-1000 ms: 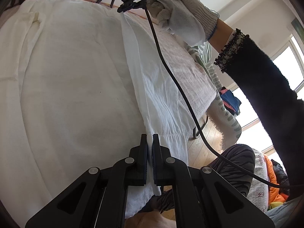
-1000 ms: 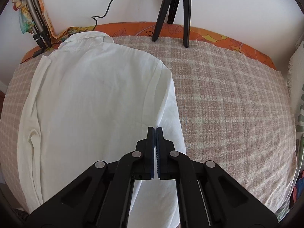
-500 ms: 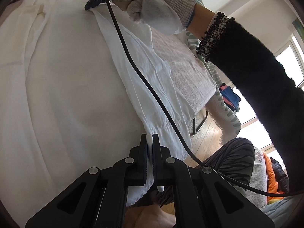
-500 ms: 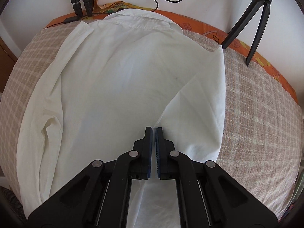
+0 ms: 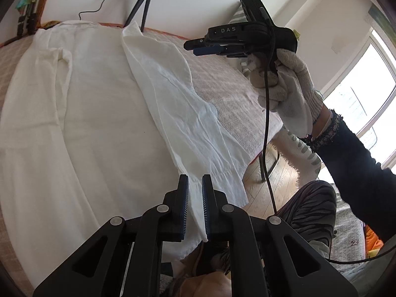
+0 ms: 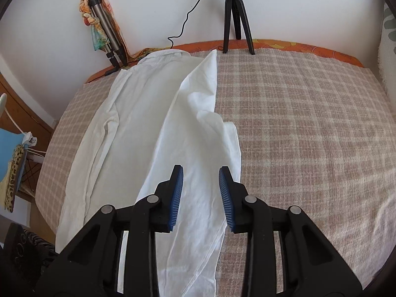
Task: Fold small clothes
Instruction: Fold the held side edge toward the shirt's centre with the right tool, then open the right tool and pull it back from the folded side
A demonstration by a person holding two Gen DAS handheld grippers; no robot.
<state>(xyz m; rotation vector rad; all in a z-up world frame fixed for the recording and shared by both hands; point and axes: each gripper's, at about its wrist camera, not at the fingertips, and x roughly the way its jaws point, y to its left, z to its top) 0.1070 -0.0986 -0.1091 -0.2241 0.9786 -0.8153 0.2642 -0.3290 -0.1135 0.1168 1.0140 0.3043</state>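
White cotton shirt [image 6: 138, 123], long-sleeved, laid flat on a pink-and-cream checked blanket [image 6: 297, 123] over a bed. Change from a second ago: both grippers then pinched shut on the shirt's right-hand edge; now that side panel lies folded inward over the body, and both have let go. Right gripper [image 6: 201, 193], in a gloved hand [image 5: 284, 84], is lifted clear above the fold, jaws opening with nothing between them. Left gripper [image 5: 195, 208] sits at the hem corner, jaws parting slightly; cloth hangs in the gap, pads not pressing on it. Long axis runs from the near bed edge to the far wall, collar toward the wall beside a black tripod [image 6: 236, 12]. Fabric creased along the fold; left sleeve lies alongside the body.
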